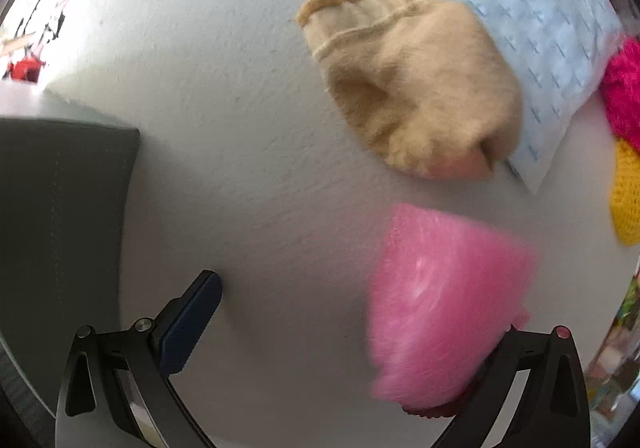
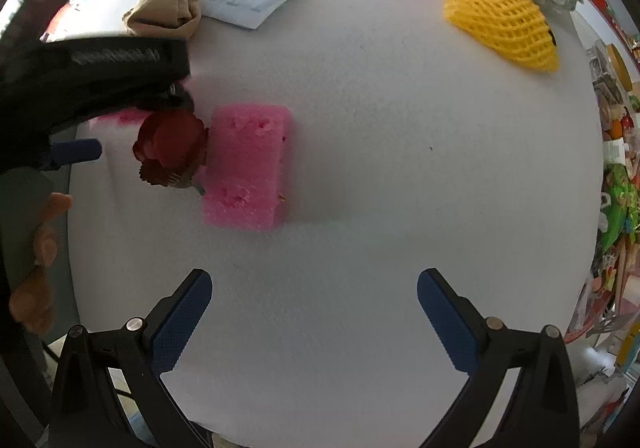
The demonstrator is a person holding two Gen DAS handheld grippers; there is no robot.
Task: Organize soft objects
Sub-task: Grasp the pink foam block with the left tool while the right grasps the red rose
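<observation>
While your left tongs (image 1: 320, 328) stand open, the pink foam block (image 1: 444, 308) lies blurred at lower right against one finger: light, squashy, best pinched across its short sides. From the right wrist, your right tongs (image 2: 314, 312) gape empty; the block sits mid-left on the white textured tabletop (image 2: 400, 168), cluttered room beyond.
</observation>
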